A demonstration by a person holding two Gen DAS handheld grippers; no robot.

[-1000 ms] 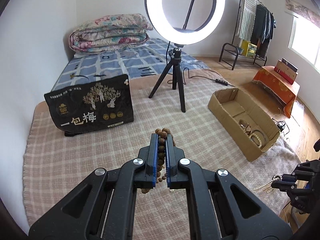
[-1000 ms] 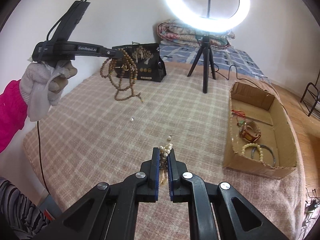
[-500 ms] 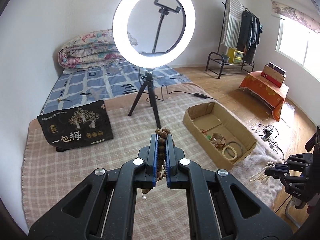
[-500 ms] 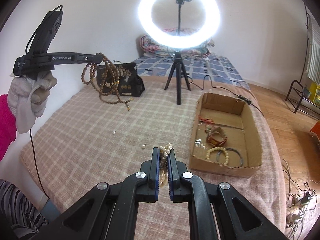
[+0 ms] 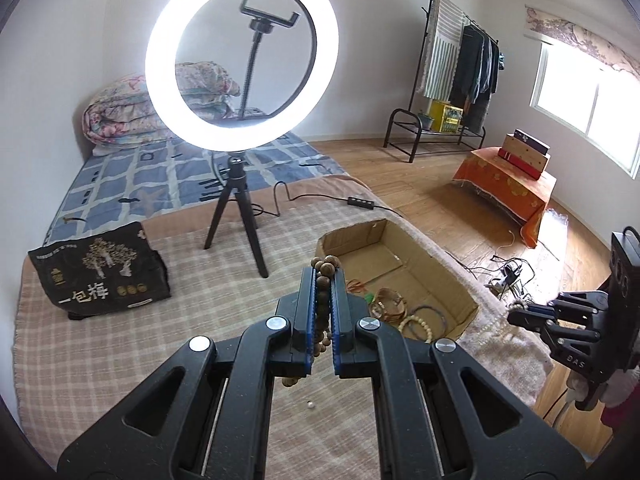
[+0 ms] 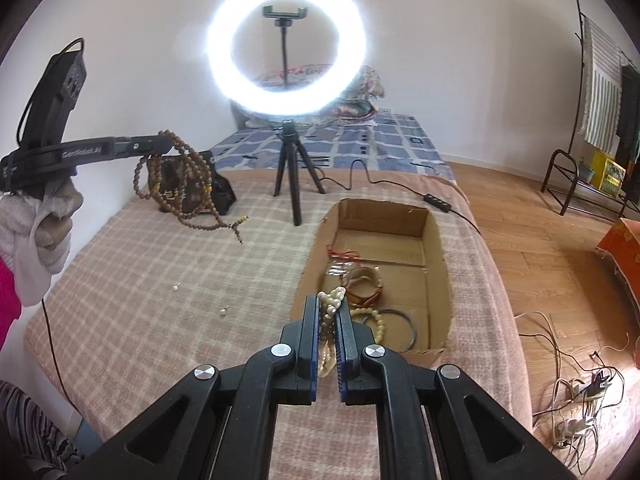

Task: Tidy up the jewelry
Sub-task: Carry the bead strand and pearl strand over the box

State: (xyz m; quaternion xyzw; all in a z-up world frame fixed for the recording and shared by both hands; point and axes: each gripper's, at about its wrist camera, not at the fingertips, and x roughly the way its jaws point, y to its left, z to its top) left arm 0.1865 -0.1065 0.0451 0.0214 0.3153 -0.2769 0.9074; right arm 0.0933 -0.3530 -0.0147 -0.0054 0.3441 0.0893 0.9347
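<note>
My left gripper (image 5: 323,280) is shut on a brown wooden bead necklace (image 5: 322,312). In the right wrist view that necklace (image 6: 188,188) hangs in loops from the left gripper (image 6: 166,145), high above the left of the bed. My right gripper (image 6: 329,312) is shut on a cream pearl necklace (image 6: 330,312), held above the near left edge of the cardboard box (image 6: 438,280). The box (image 5: 436,268) holds a red cord, a watch (image 6: 362,280), a cream bead bracelet (image 6: 370,316) and a dark bangle (image 6: 404,330).
A ring light on a black tripod (image 6: 290,184) stands on the checked blanket behind the box, its cable running right. A black printed bag (image 5: 100,270) stands at the far left. Two small loose pearls (image 6: 176,287) lie on the blanket. Cables lie on the wooden floor at right.
Both grippers have swung right toward the cardboard box, each holding its necklace. The right gripper now sits over the box's near left edge. The wooden necklace still swings.
</note>
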